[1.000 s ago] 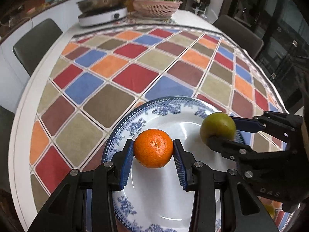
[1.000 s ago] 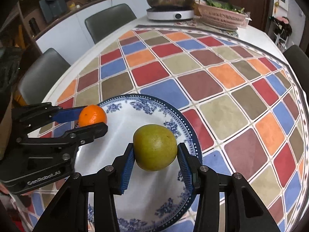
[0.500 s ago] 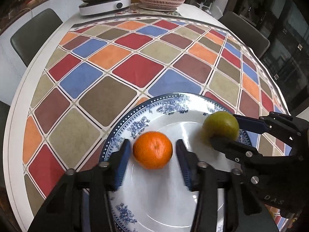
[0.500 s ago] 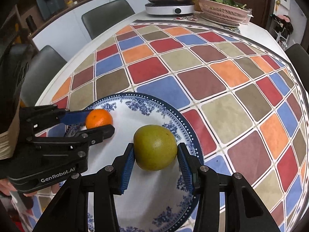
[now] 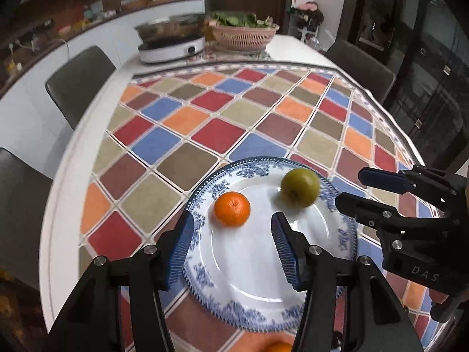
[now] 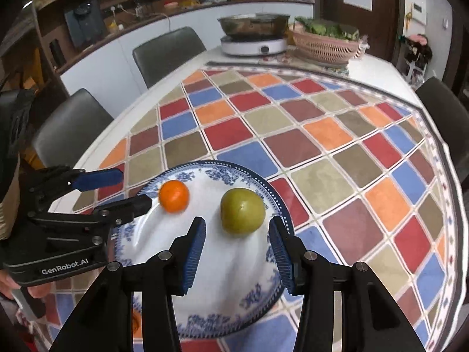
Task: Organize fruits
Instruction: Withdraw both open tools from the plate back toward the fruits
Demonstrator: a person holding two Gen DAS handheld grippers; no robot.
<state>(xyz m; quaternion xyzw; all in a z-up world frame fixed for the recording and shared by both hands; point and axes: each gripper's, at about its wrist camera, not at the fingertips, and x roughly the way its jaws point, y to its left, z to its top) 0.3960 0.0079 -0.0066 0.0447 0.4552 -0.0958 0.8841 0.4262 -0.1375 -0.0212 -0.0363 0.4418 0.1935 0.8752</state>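
My left hand-held gripper (image 5: 231, 246) is spread apart with nothing between its blue pads; the orange (image 5: 232, 213) lies just beyond its fingertips, resting free on the blue-and-white plate (image 5: 346, 240). My right hand-held gripper (image 6: 237, 245) is likewise parted and empty, and the green fruit (image 6: 242, 210) sits just ahead of its tips, clear of both pads, on the same plate. From the left wrist I see the right hand-held gripper to my right, its fingers reaching over the plate's rim near the green fruit. From the right wrist, the left hand-held gripper is to my left, one finger tip just beside the orange. The plate stands on the chequered tablecloth (image 6: 337, 146) covering the desk (image 5: 296, 50). Another orange fruit (image 5: 278, 346) peeks out below the left hand-held gripper, near the plate's closest edge. Far ahead on the desk stand a metal pot on a white cooker (image 6: 253, 36) and a pink basket of greens (image 6: 326, 44).
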